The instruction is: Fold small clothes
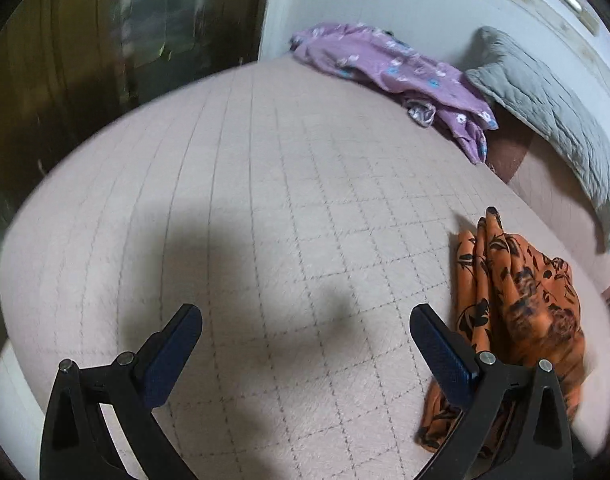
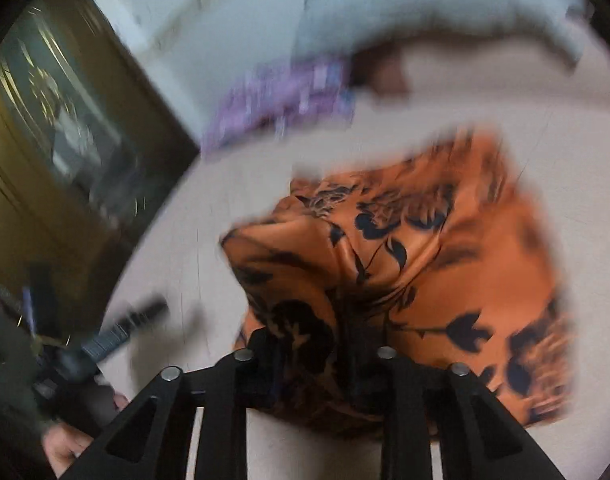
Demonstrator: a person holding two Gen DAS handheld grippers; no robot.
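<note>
An orange cloth with a black flower print point(image 1: 517, 300) lies bunched at the right side of the pale quilted bed cover point(image 1: 265, 200). My left gripper point(image 1: 305, 316) hovers over bare cover just left of the cloth, jaws wide open and holding nothing. In the blurred right wrist view the orange cloth point(image 2: 445, 260) fills the middle. It gathers into folds where it runs between the fingers of my right gripper point(image 2: 317, 332), which is shut on it; the fingertips are buried in the fabric. The left gripper point(image 2: 125, 328) shows at the lower left, with a hand point(image 2: 65, 448) behind it.
A purple flowered garment point(image 1: 393, 72) lies crumpled at the far edge of the bed by the white wall. A grey quilted blanket point(image 1: 545, 100) lies along the right. A dark wooden wardrobe point(image 1: 65, 60) stands beyond the bed's left edge.
</note>
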